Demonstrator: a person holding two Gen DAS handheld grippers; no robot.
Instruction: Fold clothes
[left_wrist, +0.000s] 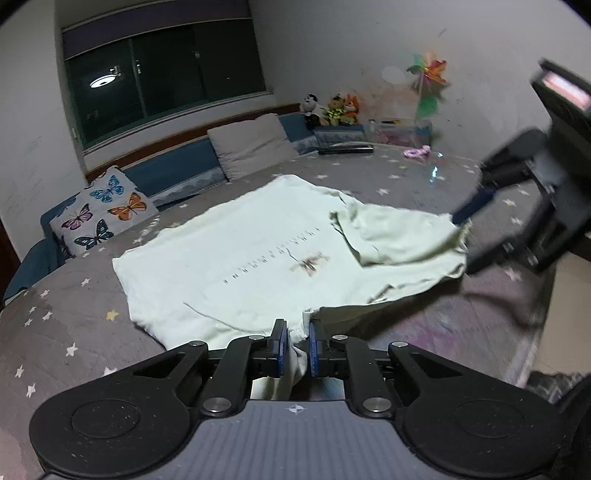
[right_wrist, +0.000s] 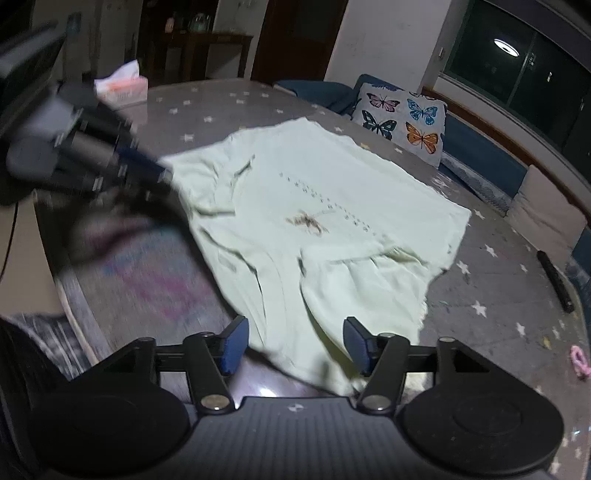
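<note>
The left wrist view sits low just behind its own fingers (left_wrist: 317, 347), close over the near edge of the pale green shirt (left_wrist: 258, 258), and faces across the bed (left_wrist: 55, 332) toward the dark window (left_wrist: 166, 74) at 11 o'clock and the butterfly pillow (left_wrist: 103, 210) at 9 o'clock. The right wrist view looks from the neighbouring side of the bed, equally near the shirt (right_wrist: 332, 206), facing a doorway (right_wrist: 299, 37) at 12 o'clock, with the same window (right_wrist: 517, 55) at 2 o'clock. Both share the shirt, the pillow (right_wrist: 402, 122), the window, and each shows the other gripper: right gripper (left_wrist: 461, 236) at 3 o'clock, left gripper (right_wrist: 162, 184) at 9 o'clock.
</note>
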